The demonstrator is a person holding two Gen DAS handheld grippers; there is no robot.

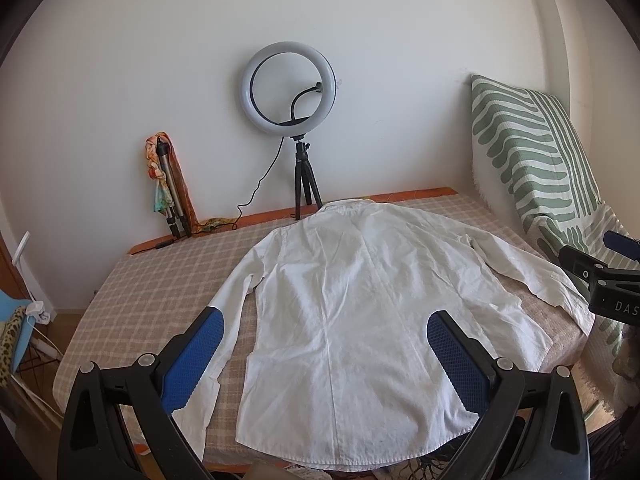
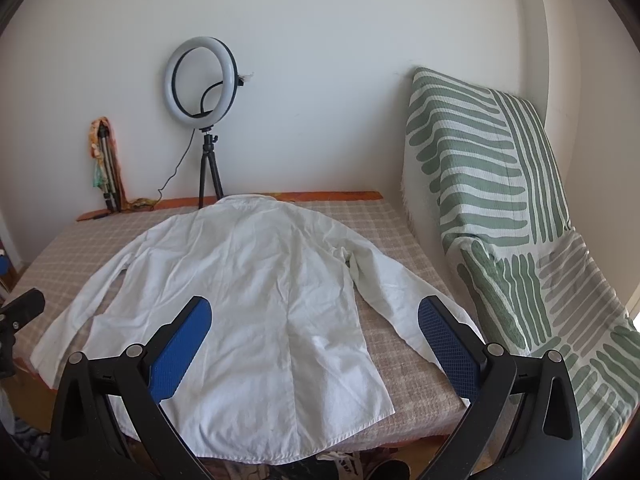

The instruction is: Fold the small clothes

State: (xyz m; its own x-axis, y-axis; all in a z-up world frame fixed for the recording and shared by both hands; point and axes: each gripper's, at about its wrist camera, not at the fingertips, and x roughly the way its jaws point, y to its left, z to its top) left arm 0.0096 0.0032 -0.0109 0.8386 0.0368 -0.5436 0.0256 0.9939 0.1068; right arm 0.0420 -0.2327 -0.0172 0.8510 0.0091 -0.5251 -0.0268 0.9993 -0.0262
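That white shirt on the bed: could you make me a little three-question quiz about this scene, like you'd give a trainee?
1. True or false: the white shirt lies spread flat, collar toward the wall.
2. What stands on a tripod behind the collar? A) ring light B) fan C) mirror
3. Fill in: the left gripper and the right gripper are both ____, holding nothing.

Key: 1 true; 2 A; 3 open.

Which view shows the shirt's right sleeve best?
The right wrist view: the right sleeve lies whole, shoulder to cuff. In the left wrist view it stretches toward the frame edge, its cuff beside the right hand-held gripper.
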